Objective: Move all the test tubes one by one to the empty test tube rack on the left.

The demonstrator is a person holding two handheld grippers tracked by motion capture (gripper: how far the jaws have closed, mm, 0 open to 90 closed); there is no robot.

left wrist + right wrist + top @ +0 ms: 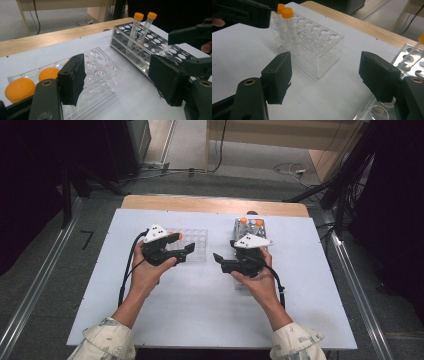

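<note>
Overhead: white bench [200, 310], two hands, two grippers aimed at each other across a bare gap.

Left gripper [186, 250]: held in left hand [147, 272] just in front of clear plastic rack [196, 244]; jaws wide apart, nothing between them. Same seen along its own jaws [117, 80], pads [73, 77] well apart over bare bench. Orange-capped tubes [48, 73] standing in the near-left wells of the clear rack, caps toward the camera.

Right gripper [220, 261]: held in right hand [257, 282] over the near part of metal rack [239, 227]; jaws wide apart, empty. Along its own jaws [325, 75], likewise open, clear rack beyond them, apart from both pads.

Metal rack: right of clear rack, near but not touching, long side running away from the person. Two upright tubes with orange caps [136, 28] in its far end, side by side. Wooden strip [215, 205] along the far edge of the bench.
</note>
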